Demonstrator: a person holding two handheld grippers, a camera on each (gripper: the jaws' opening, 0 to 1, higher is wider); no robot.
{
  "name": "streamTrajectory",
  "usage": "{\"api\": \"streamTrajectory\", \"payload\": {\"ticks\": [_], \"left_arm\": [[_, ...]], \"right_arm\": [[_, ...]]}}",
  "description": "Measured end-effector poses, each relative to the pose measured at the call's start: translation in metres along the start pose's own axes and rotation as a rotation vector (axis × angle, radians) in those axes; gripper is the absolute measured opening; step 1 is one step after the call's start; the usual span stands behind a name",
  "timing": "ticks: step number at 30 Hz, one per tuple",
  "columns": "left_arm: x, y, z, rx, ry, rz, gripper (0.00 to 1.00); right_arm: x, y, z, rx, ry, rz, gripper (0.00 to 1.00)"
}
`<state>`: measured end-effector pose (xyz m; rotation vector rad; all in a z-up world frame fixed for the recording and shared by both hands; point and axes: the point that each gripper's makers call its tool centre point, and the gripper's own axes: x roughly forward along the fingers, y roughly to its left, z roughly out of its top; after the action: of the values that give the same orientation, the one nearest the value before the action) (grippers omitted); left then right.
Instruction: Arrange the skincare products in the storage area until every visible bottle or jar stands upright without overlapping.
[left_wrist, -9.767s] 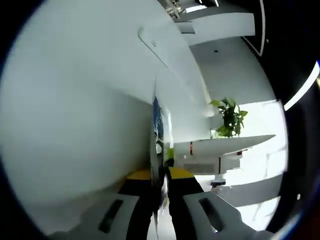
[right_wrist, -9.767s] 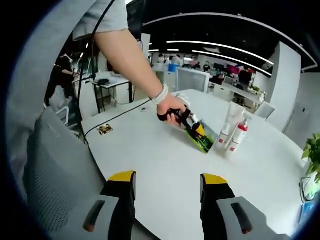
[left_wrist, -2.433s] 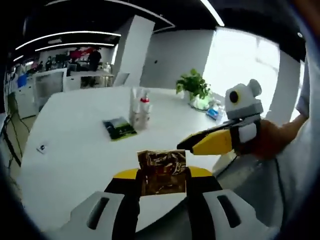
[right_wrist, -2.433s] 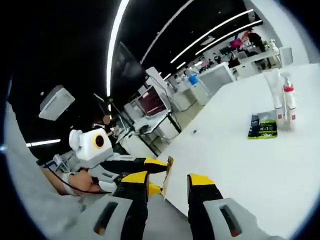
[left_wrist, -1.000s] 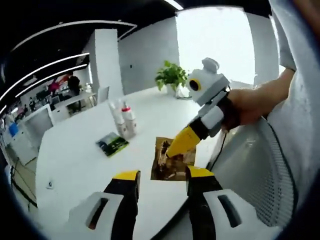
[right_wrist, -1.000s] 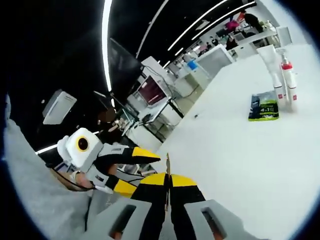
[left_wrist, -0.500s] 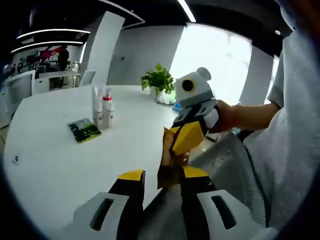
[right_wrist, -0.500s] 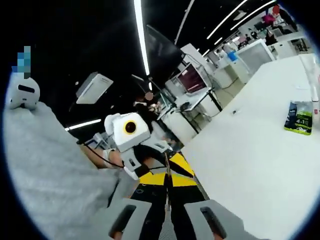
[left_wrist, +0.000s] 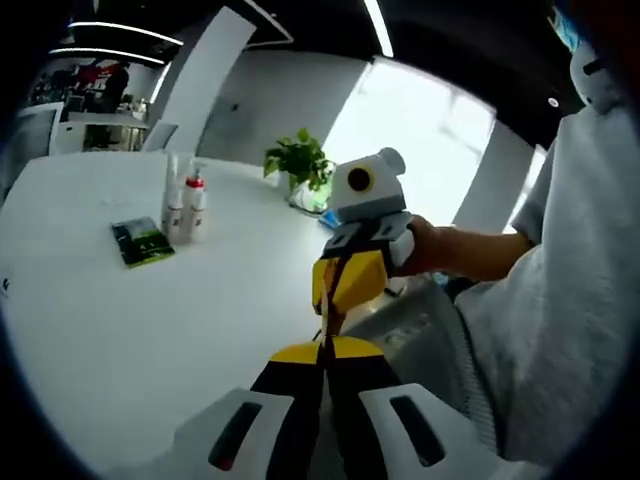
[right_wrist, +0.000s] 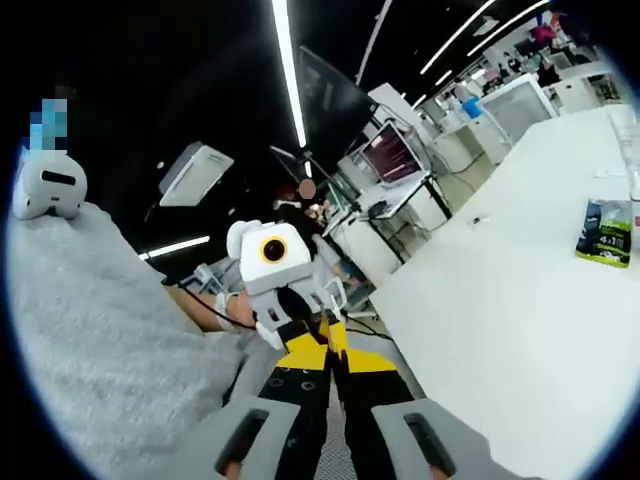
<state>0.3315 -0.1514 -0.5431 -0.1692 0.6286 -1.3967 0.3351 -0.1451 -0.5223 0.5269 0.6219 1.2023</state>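
Observation:
A thin brown sachet (left_wrist: 331, 316) hangs edge-on off the table's near edge, and both grippers grip it. My left gripper (left_wrist: 325, 348) is shut on its lower edge. My right gripper (left_wrist: 345, 285) comes in from the right and is shut on its upper part. In the right gripper view my right gripper (right_wrist: 335, 357) meets the left gripper (right_wrist: 318, 338) jaw to jaw. Far back on the white table (left_wrist: 150, 320) a white tube (left_wrist: 174, 205) and a white bottle with a red cap (left_wrist: 194, 205) stand upright side by side. A green sachet (left_wrist: 140, 243) lies flat beside them.
A potted plant (left_wrist: 300, 160) stands at the table's far edge. A person's hand (left_wrist: 440, 250) and grey sleeve (left_wrist: 560, 300) hold the right gripper. A mesh chair (left_wrist: 410, 335) sits below it. The green sachet (right_wrist: 605, 232) lies on the table (right_wrist: 520, 330); desks and monitors (right_wrist: 390, 155) are behind.
My left gripper's jaws, apart half a second ago, have closed on the brown sachet that the right gripper holds. Both views have shifted slightly with the hands.

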Motion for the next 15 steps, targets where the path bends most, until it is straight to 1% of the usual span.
{"api": "streamTrajectory", "payload": {"ticks": [1,2,3,6,7,8,9,11,12,14,15], "left_arm": [[-0.001,0.000,0.001,-0.038,-0.006,-0.006,0.02],[-0.002,0.003,0.004,-0.065,-0.024,-0.006,0.02],[-0.004,0.005,0.006,-0.073,-0.038,-0.007,0.02],[-0.011,0.009,0.021,-0.140,-0.127,-0.003,0.02],[-0.013,0.010,0.022,-0.147,-0.137,-0.001,0.02],[-0.016,0.013,0.025,-0.167,-0.160,0.001,0.02],[-0.017,0.015,0.026,-0.174,-0.165,0.004,0.02],[-0.018,0.013,0.028,-0.194,-0.177,-0.013,0.02],[-0.018,0.011,0.028,-0.205,-0.182,-0.026,0.02],[-0.016,0.007,0.028,-0.202,-0.176,-0.042,0.02],[-0.015,0.005,0.027,-0.201,-0.171,-0.050,0.02]], "right_arm": [[0.000,-0.001,0.001,-0.002,-0.009,-0.009,0.00],[0.001,-0.003,0.004,-0.006,-0.033,-0.022,0.00],[0.000,-0.005,0.007,0.002,-0.052,-0.030,0.00],[0.001,-0.009,0.007,0.020,-0.067,-0.053,0.06],[0.001,-0.009,0.007,0.019,-0.068,-0.052,0.08],[0.001,-0.009,0.006,0.020,-0.068,-0.052,0.08],[0.000,-0.009,0.006,0.023,-0.068,-0.051,0.07],[-0.001,-0.008,0.009,0.036,-0.090,-0.038,0.05],[-0.001,-0.005,0.013,0.055,-0.118,-0.021,0.05],[-0.001,-0.001,0.020,0.081,-0.166,0.013,0.01],[-0.002,-0.001,0.021,0.086,-0.172,0.012,0.00]]}}
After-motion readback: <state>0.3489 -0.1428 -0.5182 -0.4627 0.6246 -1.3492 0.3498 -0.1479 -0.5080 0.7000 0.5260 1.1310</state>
